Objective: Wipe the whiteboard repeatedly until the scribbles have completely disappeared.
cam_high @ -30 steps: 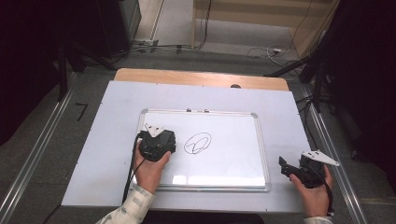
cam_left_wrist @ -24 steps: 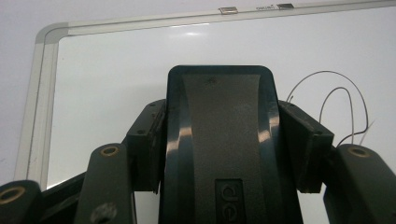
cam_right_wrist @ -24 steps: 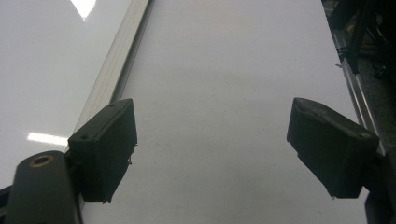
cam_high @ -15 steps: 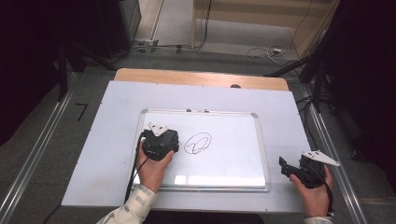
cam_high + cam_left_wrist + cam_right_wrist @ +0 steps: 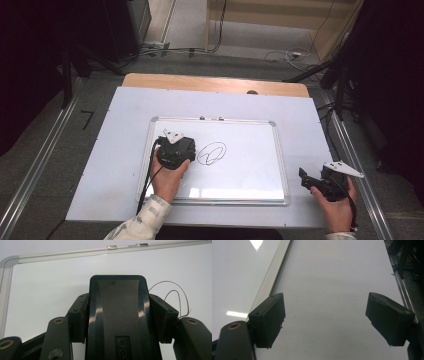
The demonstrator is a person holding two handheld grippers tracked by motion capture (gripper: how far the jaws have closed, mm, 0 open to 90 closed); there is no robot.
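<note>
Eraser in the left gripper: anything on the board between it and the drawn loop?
Nothing visible. The left gripper is shut on the eraser, and bare whiteboard lies between it and the loop just beside it. The right gripper sits open off the board's edge.

We see a table (image 5: 120, 115) with a pale grey-white top and a wooden strip (image 5: 215, 84) exposed along its far edge. It stands on a grey floor (image 5: 250, 40). Metal rails (image 5: 45, 160) run along the floor on both sides of the table. Cables (image 5: 190, 50) trail across the floor beyond it. Dark stands (image 5: 345, 75) rise at right, dark equipment at left. Wood panelling (image 5: 280, 12) lines the far side.
</note>
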